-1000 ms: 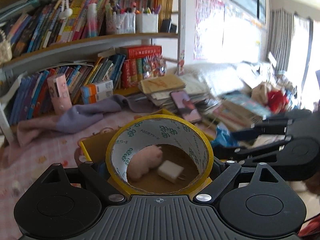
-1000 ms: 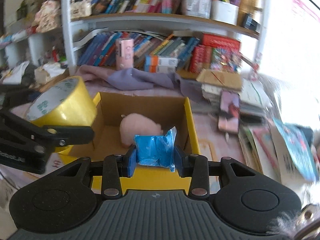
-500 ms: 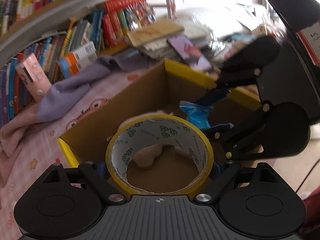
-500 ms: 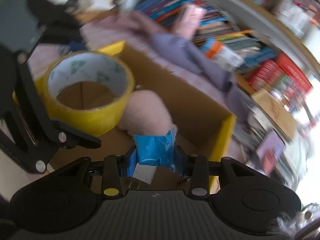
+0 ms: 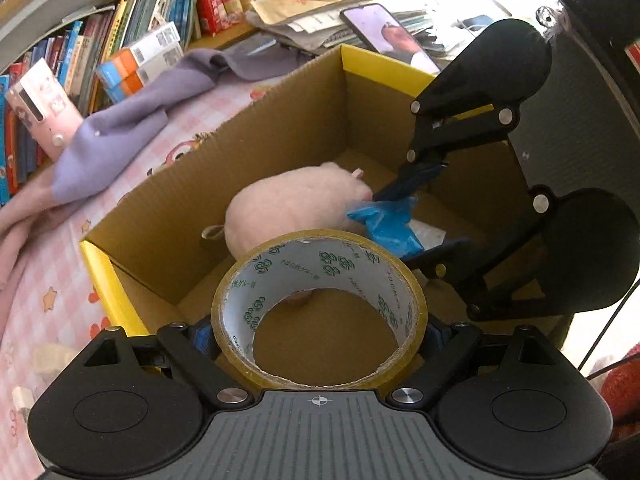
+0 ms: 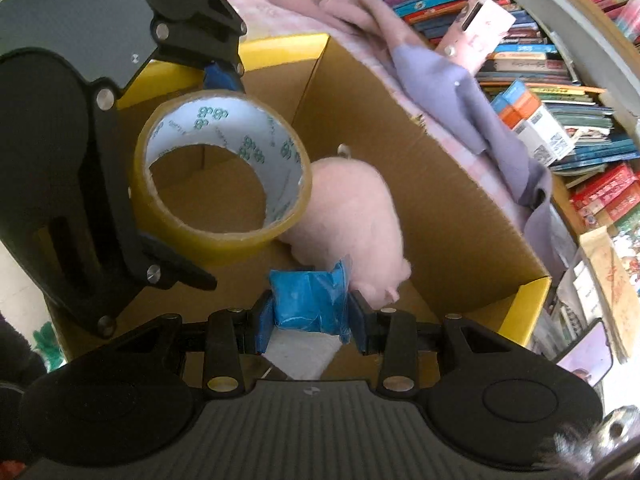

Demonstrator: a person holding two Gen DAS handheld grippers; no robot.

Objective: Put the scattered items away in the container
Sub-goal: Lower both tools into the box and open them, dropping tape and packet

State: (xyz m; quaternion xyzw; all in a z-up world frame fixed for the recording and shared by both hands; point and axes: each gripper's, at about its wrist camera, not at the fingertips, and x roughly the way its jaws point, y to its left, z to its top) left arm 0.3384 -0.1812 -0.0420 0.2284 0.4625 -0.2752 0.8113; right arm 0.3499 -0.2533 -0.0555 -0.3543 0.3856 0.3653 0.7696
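Note:
An open cardboard box (image 5: 280,120) with yellow rims holds a pink plush toy (image 5: 292,208) and a white block (image 6: 300,354). My left gripper (image 5: 318,332) is shut on a yellow tape roll (image 5: 320,264) by its outer sides, tilted down over the box's near corner. My right gripper (image 6: 310,312) is shut on a crumpled blue packet (image 6: 308,300), low inside the box beside the plush (image 6: 352,208). In the right wrist view the tape roll (image 6: 224,120) hangs to the left in the left gripper (image 6: 212,178). The left wrist view shows the right gripper (image 5: 396,226) and the packet (image 5: 388,224) at the right.
The box stands on a pink patterned cloth (image 5: 60,280). A purple cloth (image 5: 120,132) and a pink case (image 5: 40,104) lie behind it, against shelves of books (image 6: 540,120). A phone (image 5: 384,32) rests on a paper stack (image 5: 316,4) at the far right.
Both grippers have tipped downward and come in over the box, each keeping its load. The right one has rolled and now sits low beside the plush toy.

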